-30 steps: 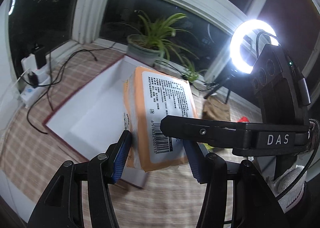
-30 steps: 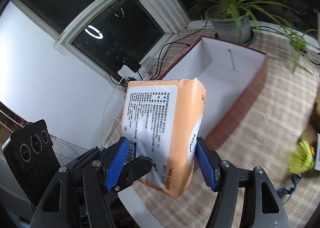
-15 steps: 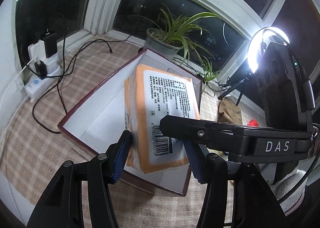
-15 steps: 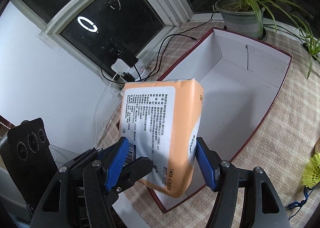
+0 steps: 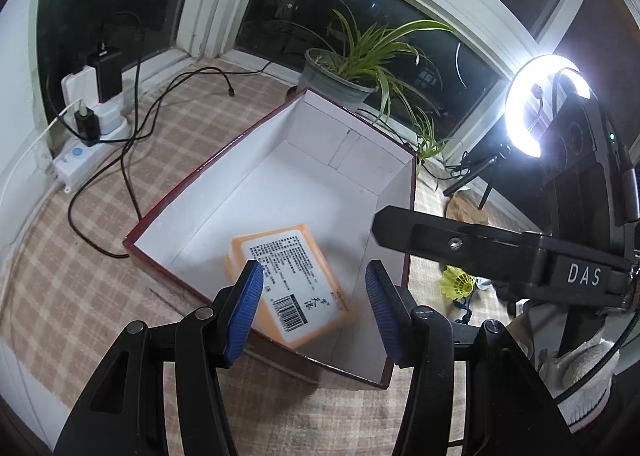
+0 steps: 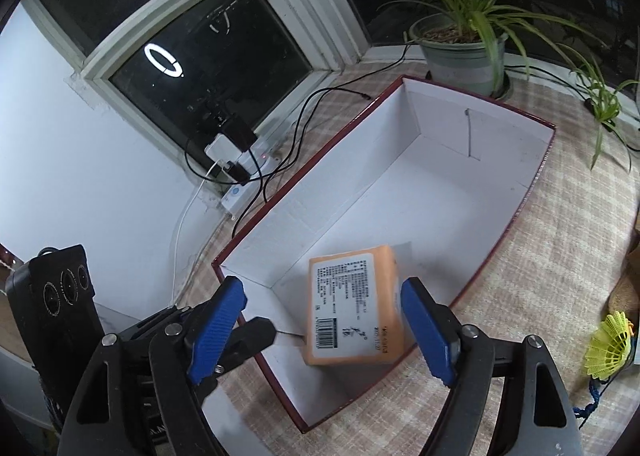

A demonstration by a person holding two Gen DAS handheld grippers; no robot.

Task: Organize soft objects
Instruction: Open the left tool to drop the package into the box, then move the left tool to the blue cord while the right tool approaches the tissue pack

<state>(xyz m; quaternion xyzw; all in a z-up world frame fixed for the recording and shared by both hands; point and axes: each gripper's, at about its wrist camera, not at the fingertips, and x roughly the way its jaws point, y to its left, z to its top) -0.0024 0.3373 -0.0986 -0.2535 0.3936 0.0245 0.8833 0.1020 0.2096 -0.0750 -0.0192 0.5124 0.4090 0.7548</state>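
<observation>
An orange soft pack with a white printed label (image 5: 294, 280) lies inside the dark-red box with white lining (image 5: 280, 179), at its near end. It also shows in the right wrist view (image 6: 354, 310) inside the same box (image 6: 500, 159). My left gripper (image 5: 314, 312) is open and empty above the box's near edge. My right gripper (image 6: 322, 330) is open and empty above the pack, and its black body crosses the left wrist view on the right.
A potted spider plant (image 5: 340, 77) stands behind the box. A white power strip with plugs and black cables (image 5: 86, 131) lies at the left by the window. A yellow shuttlecock (image 6: 610, 348) lies right of the box. A lit ring light (image 5: 544, 107) stands at the right.
Both grippers held the orange pack above the box; both have opened and the pack has dropped into the box's near end. The grippers have risen away from it.
</observation>
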